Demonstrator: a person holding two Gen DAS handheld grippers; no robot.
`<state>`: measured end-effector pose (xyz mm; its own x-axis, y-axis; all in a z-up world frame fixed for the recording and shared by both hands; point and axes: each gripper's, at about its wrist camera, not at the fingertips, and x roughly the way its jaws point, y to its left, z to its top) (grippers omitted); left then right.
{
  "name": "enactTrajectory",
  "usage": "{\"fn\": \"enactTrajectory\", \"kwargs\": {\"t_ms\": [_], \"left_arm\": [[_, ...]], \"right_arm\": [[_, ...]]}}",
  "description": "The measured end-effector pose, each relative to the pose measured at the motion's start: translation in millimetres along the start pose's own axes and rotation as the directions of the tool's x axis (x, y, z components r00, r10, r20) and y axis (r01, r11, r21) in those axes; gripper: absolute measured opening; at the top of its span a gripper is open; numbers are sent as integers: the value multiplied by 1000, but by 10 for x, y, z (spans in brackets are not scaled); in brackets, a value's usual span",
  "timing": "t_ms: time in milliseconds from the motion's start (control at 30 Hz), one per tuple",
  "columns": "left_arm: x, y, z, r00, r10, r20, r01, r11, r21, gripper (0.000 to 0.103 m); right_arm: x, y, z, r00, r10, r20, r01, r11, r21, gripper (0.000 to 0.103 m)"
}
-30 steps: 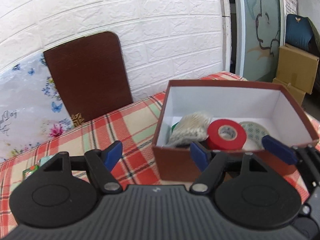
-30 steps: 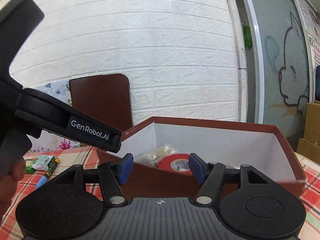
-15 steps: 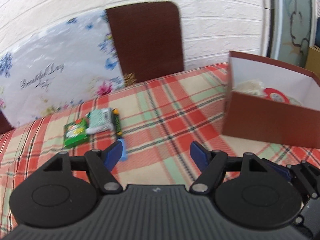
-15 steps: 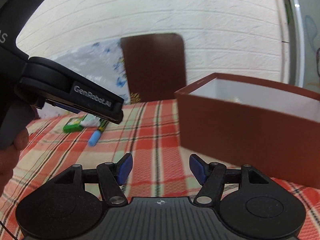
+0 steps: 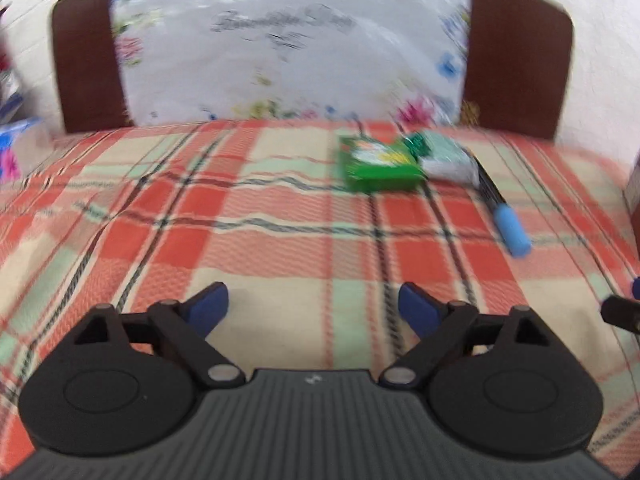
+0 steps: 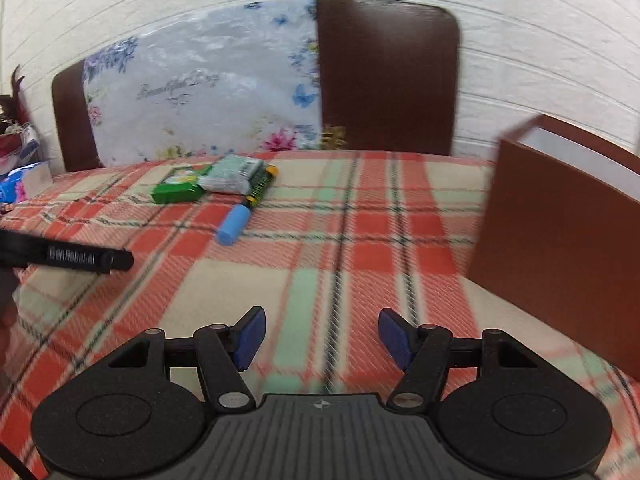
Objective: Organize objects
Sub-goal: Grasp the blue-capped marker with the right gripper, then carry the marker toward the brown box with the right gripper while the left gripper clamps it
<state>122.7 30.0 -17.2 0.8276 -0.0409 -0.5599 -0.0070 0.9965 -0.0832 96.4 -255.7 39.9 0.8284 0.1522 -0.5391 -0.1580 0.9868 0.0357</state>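
Our left tongs (image 5: 313, 307) are opening, empty, and now face the green packet (image 5: 378, 163) and blue-capped pen (image 5: 503, 216) at upper right, no longer the brown box (image 6: 560, 216); right tongs (image 6: 321, 338) released too.

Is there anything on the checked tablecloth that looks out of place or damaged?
Nothing looks damaged or spilled. A green flat packet, a pale plastic-wrapped pack and a pen with a light blue cap lie in a loose overlapping cluster on the red checked tablecloth, outside the brown cardboard box.
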Motion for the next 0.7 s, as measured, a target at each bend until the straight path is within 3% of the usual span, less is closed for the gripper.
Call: {"fn": "enactTrajectory", "kwargs": {"t_ms": [67, 200, 333, 467, 700], "left_arm": [[-20, 78, 22, 999, -18, 30, 20, 998, -57, 93], [26, 80, 49, 997, -53, 51, 56, 996, -67, 93], [66, 202, 65, 992, -101, 73, 110, 986, -127, 93], [62, 252, 63, 988, -130, 84, 141, 979, -149, 93], [56, 241, 71, 989, -130, 70, 138, 981, -134, 92]], "right_arm": [[160, 68, 159, 998, 50, 25, -50, 999, -19, 63], [617, 236, 492, 995, 101, 18, -100, 995, -23, 61], [1043, 399, 595, 997, 72, -41, -73, 997, -35, 51], [878, 444, 497, 999, -3, -33, 3, 1000, -26, 15], [181, 401, 60, 988, -143, -51, 142, 989, -30, 15]]}}
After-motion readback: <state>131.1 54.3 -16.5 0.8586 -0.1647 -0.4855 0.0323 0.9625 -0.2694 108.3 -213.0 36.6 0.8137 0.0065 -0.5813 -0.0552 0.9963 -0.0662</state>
